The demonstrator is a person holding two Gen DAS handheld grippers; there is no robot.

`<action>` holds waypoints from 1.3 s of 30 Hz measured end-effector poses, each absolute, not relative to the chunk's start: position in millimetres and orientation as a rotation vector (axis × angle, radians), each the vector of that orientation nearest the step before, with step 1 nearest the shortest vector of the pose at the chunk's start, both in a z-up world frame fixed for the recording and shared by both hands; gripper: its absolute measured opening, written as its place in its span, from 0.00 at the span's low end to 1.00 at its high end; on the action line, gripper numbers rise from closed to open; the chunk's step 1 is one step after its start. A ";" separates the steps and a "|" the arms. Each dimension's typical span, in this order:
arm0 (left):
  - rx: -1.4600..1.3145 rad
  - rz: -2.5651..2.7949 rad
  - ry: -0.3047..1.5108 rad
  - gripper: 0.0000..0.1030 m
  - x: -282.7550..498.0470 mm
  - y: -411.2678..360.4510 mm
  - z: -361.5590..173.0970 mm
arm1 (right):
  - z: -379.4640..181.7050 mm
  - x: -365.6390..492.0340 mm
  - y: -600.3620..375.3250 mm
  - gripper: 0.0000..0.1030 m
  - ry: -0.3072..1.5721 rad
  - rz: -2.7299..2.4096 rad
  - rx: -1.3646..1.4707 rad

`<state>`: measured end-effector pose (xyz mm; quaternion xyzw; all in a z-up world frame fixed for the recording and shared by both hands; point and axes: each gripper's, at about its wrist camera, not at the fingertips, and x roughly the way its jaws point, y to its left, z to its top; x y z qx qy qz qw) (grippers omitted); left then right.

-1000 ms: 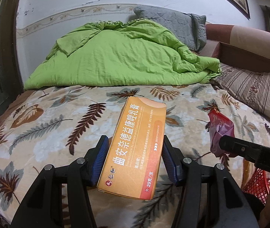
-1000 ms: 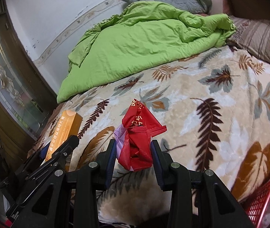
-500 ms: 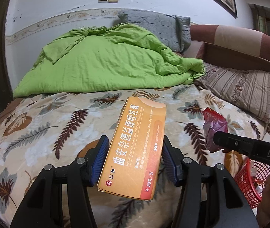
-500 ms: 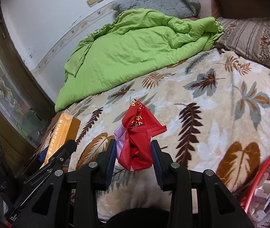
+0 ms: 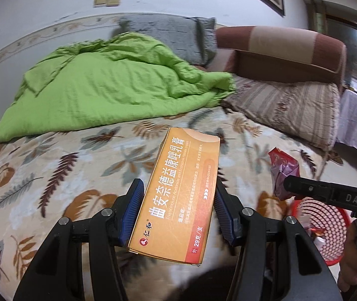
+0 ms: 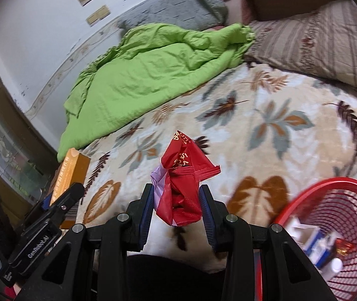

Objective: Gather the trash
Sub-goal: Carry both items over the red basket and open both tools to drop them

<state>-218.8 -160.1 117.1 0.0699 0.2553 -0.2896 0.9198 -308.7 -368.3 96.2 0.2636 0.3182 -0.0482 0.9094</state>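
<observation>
My left gripper [image 5: 178,205] is shut on an orange medicine carton [image 5: 178,190], held above the leaf-patterned bed cover [image 5: 53,175]. In the right wrist view my right gripper [image 6: 175,200] is shut on a crumpled red snack wrapper [image 6: 183,180] with a pale purple scrap beside it. The same wrapper [image 5: 282,173] and the right gripper's finger show at the right of the left wrist view. The carton [image 6: 70,175] appears at the left of the right wrist view. A red mesh basket [image 6: 329,200] stands low at the right, with the edge of its rim [image 5: 329,228] also visible.
A green quilt [image 5: 108,85] lies bunched at the back of the bed, with a grey pillow [image 5: 175,35] and a striped pillow [image 5: 291,107] by the brown headboard [image 5: 278,47]. Several small boxes and a bottle lie inside the basket. A glazed door [image 6: 0,135] stands at the left.
Both grippers have swung rightward along the bed's near edge with their loads still held. The red basket has come further into both views, and the pillows and headboard now show more.
</observation>
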 end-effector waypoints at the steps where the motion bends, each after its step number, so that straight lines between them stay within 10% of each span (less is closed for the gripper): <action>1: 0.152 -0.618 0.524 0.53 -222.9 -166.4 118.2 | 96.3 -314.0 -373.3 0.38 0.656 -0.112 0.548; 39: 0.241 -1.150 0.837 0.52 -308.8 -332.6 90.5 | 72.4 -455.4 -477.5 0.38 0.707 -0.405 0.701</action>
